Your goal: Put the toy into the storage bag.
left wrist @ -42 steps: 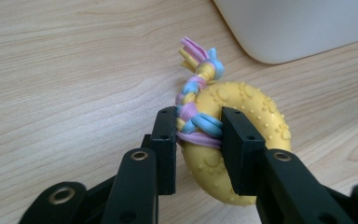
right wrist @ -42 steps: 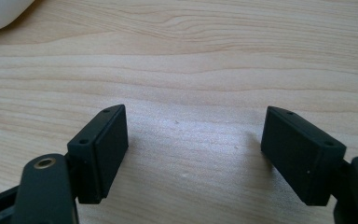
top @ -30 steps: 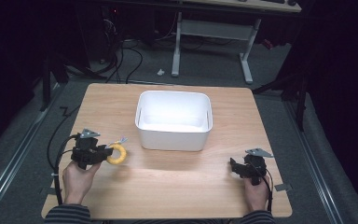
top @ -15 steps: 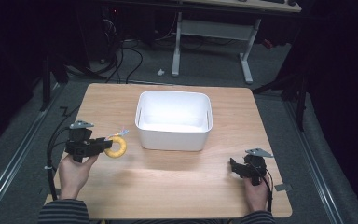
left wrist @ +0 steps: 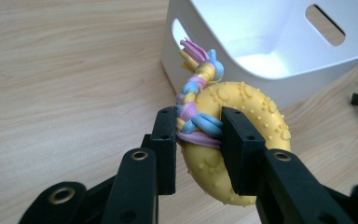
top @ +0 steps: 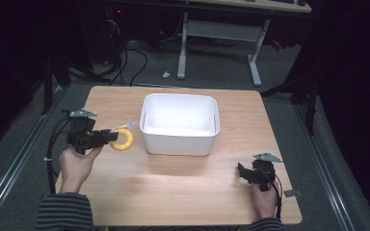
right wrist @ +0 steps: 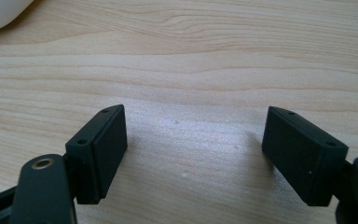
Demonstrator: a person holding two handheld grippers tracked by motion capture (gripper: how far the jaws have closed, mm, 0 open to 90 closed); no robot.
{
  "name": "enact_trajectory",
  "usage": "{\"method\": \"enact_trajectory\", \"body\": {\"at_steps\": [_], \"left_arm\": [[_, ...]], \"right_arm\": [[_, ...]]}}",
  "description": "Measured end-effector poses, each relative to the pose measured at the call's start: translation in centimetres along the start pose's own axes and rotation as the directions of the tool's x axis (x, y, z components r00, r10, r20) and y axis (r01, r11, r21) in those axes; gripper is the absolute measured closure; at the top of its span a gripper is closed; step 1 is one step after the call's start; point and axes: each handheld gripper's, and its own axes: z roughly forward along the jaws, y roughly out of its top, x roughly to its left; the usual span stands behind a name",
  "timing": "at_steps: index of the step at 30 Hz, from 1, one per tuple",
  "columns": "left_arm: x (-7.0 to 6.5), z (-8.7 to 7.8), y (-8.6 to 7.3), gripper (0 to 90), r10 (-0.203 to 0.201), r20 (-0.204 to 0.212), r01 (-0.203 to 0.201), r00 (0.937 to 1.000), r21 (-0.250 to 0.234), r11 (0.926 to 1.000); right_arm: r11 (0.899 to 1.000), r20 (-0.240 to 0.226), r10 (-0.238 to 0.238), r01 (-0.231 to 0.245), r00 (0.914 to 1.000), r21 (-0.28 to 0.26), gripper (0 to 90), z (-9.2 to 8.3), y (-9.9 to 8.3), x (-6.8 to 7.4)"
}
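A yellow knobbly rubber ring toy [left wrist: 242,121] with a braided pink, blue and yellow rope through it hangs above the wooden table [top: 183,192]. My left gripper [left wrist: 198,135] is shut on the ring where the rope wraps it, and in the high view the ring toy [top: 123,138] and left gripper [top: 110,136] are just left of the white bin [top: 179,123]. The bin [left wrist: 261,42] is empty, with handle slots in its walls. My right gripper [right wrist: 193,149] rests low over bare wood at the table's front right [top: 243,173], jaws wide apart with nothing between them.
A desk frame with white legs [top: 255,62] and cables [top: 125,57] stands on the floor beyond the table. A small grey tag [top: 292,193] lies near the table's right front corner. The person's hands [top: 74,166] come in from the bottom.
My left gripper has lifted the ring toy off the table and carried it a little up and toward the bin. The right gripper has stayed put.
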Motion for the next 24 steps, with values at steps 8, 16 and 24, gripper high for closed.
{"method": "enact_trajectory", "body": {"at_steps": [8, 16, 24], "left_arm": [[-1.2, -0.2, 2.9, 67.8, 0.024, 0.016, -0.024, 0.9996, -0.023, 0.9995], [-2.5, 0.6, 5.1, 67.7, 0.046, 0.034, -0.046, 0.9983, -0.017, 0.9988], [-4.1, 2.4, 6.7, 67.7, 0.072, 0.043, -0.072, 0.9965, 0.004, 0.9974]], "right_arm": [[1.000, 0.000, 0.001, -0.001, 1.0000, 0.001, 22.4, 0.0, 0.0, 0.1], [1.000, 0.001, 0.001, -0.001, 1.0000, 0.000, 22.4, 0.0, 0.0, 0.1], [1.000, 0.000, 0.000, 0.000, 1.0000, 0.000, 22.4, 0.0, 0.0, 0.0]]}}
